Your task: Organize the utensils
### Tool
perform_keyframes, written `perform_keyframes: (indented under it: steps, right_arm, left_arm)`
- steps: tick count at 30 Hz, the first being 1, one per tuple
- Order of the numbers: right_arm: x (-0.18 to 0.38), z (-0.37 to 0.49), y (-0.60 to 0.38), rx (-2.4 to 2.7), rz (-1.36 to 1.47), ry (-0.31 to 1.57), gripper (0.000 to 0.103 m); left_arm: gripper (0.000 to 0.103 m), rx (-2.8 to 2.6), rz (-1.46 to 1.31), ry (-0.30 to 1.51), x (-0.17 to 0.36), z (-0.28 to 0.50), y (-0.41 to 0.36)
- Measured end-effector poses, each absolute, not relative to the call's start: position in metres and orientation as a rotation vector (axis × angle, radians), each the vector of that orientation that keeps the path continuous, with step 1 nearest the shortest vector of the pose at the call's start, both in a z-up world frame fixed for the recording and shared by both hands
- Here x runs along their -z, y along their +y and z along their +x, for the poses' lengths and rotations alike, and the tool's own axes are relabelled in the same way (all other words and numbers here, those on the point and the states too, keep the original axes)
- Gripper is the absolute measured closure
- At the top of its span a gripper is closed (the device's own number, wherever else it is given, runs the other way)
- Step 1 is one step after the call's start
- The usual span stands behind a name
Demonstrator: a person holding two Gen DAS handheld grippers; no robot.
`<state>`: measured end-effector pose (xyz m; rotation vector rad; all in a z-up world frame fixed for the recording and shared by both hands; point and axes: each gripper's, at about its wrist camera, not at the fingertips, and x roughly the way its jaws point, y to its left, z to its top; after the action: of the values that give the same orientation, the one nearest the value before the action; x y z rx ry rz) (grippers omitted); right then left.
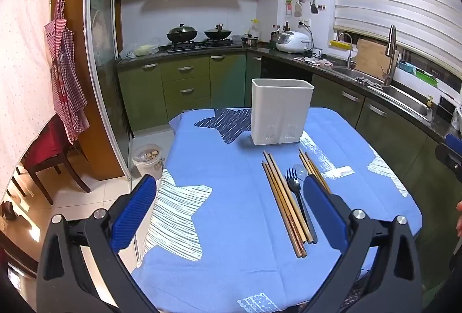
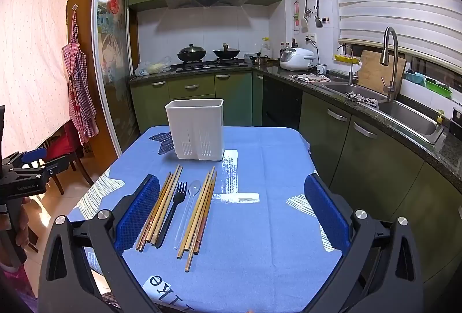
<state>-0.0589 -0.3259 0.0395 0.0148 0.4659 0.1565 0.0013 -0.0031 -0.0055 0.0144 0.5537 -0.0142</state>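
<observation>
Since nothing was yet held, the layout stood thus:
Utensil row: two bundles of wooden chopsticks (image 2: 161, 209) (image 2: 199, 214), a black plastic fork (image 2: 173, 212) and a clear plastic spoon (image 2: 187, 212) lay side by side on the blue-clothed surface (image 2: 260, 240), their long axes running away from the cameras toward the holder.
Holder: the white utensil caddy (image 2: 196, 129) stood upright just beyond the far tips of the row, apart from them.
Right gripper (image 2: 235, 214): jaws wide apart, clamped on nothing; the row lay low and to the left of the gap, the left bundle just beside the left pad.
Left gripper (image 1: 231, 214): jaws wide apart, empty; the row lay toward the right of the gap, the spoon and the right bundle partly hidden behind the right pad.
Nearer hand: too close to call; either gripper looked within easy reach of the row.
</observation>
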Motion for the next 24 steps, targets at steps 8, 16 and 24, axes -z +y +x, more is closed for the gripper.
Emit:
perform_keyframes:
  steps: [8,16,24]
  right_arm:
    - [-0.0393,-0.0588,-0.3258,-0.159,0.015,0.467,0.004]
    - [-0.0394,-0.0589,-0.3257,-0.159,0.015,0.467,0.004]
    - [-0.0391,-0.0586,-0.3255,-0.159,0.015,0.468,0.004]
  left_arm:
    - [0.006,0.014,0.012,0.559,0.0074,0.0011,-0.0035]
    - [0.006,0.015,0.015,0.563,0.0083,0.0028,-0.0033]
    - [0.006,0.014,0.014,0.569,0.0080,0.0041,-0.0024]
